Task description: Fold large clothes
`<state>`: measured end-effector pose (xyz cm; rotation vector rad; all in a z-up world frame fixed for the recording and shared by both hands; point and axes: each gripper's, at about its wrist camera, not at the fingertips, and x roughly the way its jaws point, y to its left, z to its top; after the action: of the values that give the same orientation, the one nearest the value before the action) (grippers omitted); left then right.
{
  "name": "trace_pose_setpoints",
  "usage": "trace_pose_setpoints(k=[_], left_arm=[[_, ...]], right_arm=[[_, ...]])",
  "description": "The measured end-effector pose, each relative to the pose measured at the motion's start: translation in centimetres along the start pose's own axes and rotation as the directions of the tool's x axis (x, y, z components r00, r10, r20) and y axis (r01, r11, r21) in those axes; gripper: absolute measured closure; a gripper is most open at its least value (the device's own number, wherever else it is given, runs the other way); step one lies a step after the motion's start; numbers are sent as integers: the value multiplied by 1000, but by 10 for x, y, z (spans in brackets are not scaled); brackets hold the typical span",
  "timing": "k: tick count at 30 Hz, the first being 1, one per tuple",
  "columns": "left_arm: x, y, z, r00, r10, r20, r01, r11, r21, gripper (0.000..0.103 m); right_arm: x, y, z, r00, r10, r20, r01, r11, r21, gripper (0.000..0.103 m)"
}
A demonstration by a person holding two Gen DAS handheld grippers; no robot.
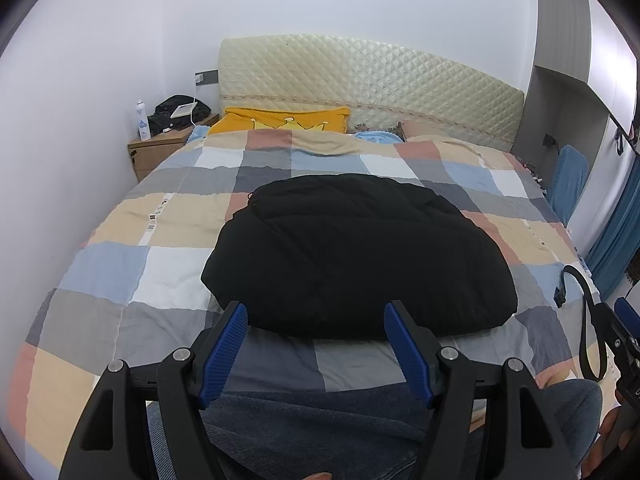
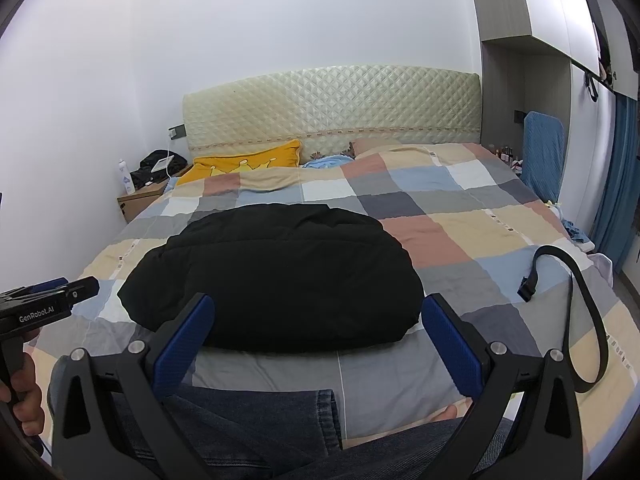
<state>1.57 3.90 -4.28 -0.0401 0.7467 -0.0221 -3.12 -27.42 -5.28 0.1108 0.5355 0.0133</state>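
Note:
A black padded jacket (image 1: 356, 256) lies folded into a thick oval bundle on the checked bedspread (image 1: 120, 248); the right wrist view shows the same jacket (image 2: 276, 276). My left gripper (image 1: 316, 314) hovers just short of the bundle's near edge, open, with nothing between its blue pads. My right gripper (image 2: 316, 312) is held the same way, open and empty, a little before the jacket's near edge. The left gripper's body (image 2: 44, 308) shows at the left edge of the right wrist view, with a hand on its handle.
A person's denim-clad legs (image 1: 304, 432) rest on the bed's near edge below both grippers. A black strap (image 2: 580, 308) loops on the bedspread to the right. A yellow pillow (image 1: 280, 120) and quilted headboard (image 1: 368, 80) are at the far end, with a nightstand (image 1: 160, 148) at the left.

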Motion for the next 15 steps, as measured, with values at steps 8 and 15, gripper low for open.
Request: trace_pose_setpoints(k=[8,15], left_arm=[[0,3,1,1000,0,2,0,1000,-18,33],[-1,4,1,1000,-3,2,3,1000,-18,33]], right_arm=[[0,1,0,1000,2,0,-2,1000,-1,0],[0,2,-1,1000,2,0,-2,1000,-2,0]])
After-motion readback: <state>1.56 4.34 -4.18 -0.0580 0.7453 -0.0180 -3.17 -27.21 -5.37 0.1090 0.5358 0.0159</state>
